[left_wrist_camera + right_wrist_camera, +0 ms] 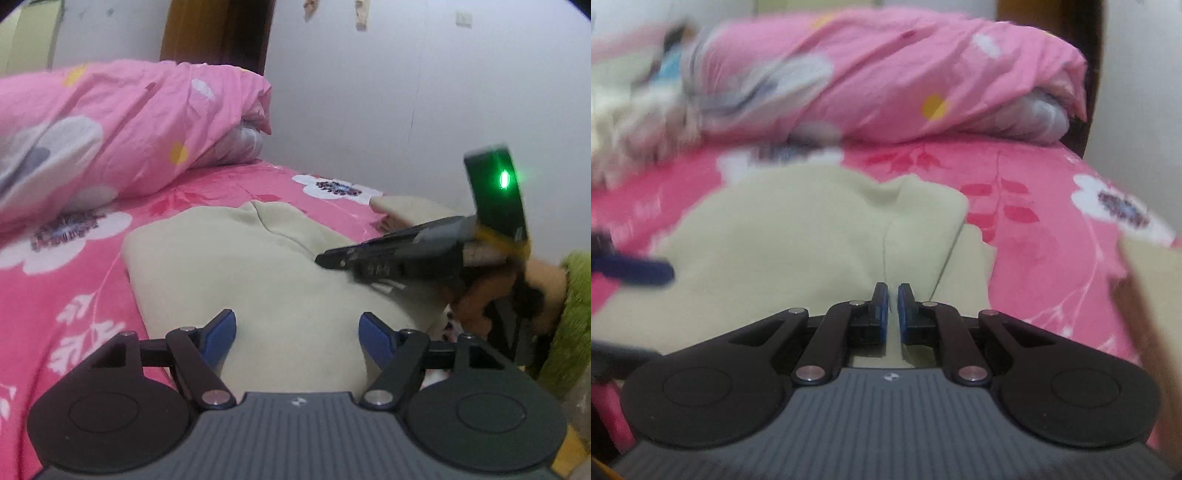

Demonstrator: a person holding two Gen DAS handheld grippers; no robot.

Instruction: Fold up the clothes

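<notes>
From my left wrist, my left gripper (297, 334) hangs spread wide over the near part of a cream garment (229, 258), which lies on the pink flowered bed (66, 295), gripping nothing. My right gripper (369, 258) comes in from the right, low over the same cloth, my hand (491, 291) behind it. The garment looks doubled over, with a seam or edge running across its top, so I judge some folding is done; whether another fold is due I cannot settle. Beyond it, a second cream piece (406, 210) sits by the wall, apparently folded.

From my right wrist, the right gripper's fingers (881, 306) are nearly together with a narrow gap; whether cloth is pinched there I cannot tell. The garment spreads ahead, fairly flat. A rumpled pink quilt (905, 74) lies heaped behind, well apart, and blurred clothes (624, 110) lie at far left. Nothing lies on the garment itself.
</notes>
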